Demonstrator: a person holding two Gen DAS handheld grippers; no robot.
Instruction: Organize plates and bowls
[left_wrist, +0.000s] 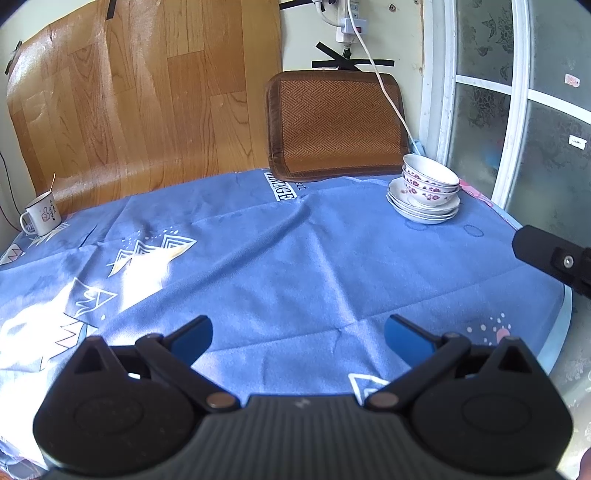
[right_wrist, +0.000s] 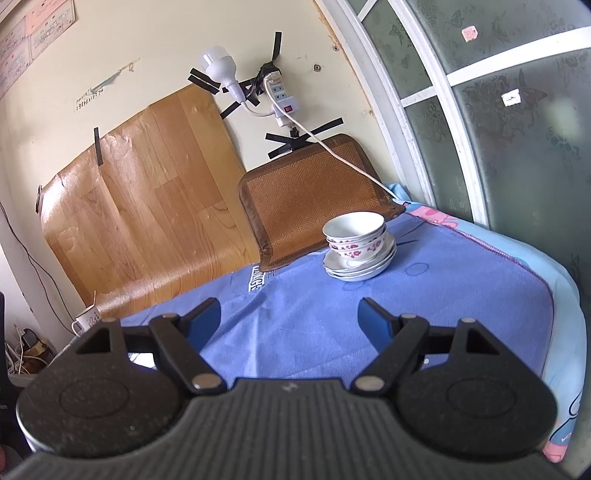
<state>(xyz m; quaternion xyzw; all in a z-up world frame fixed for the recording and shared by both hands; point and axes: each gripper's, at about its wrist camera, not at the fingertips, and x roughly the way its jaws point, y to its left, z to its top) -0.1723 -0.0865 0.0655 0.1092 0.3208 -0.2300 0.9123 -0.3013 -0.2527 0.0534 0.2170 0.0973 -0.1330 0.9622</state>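
Three white bowls with purple flower print (left_wrist: 428, 182) sit nested on a stack of white plates (left_wrist: 421, 212) at the far right of the blue tablecloth (left_wrist: 295, 258). The same bowls (right_wrist: 354, 236) and plates (right_wrist: 360, 267) show in the right wrist view, ahead and slightly right. My left gripper (left_wrist: 297, 334) is open and empty, low over the cloth near the front edge, far from the stack. My right gripper (right_wrist: 290, 319) is open and empty, above the cloth short of the stack. Part of the right gripper (left_wrist: 554, 258) shows at the right edge of the left wrist view.
A white mug with a spoon (left_wrist: 40, 216) stands at the far left of the table. A woven brown mat (left_wrist: 336, 125) and a wood-grain sheet (left_wrist: 140, 99) lean against the wall behind. A white cable (left_wrist: 384, 85) hangs from a power strip. A glass door (left_wrist: 517, 110) borders the right side.
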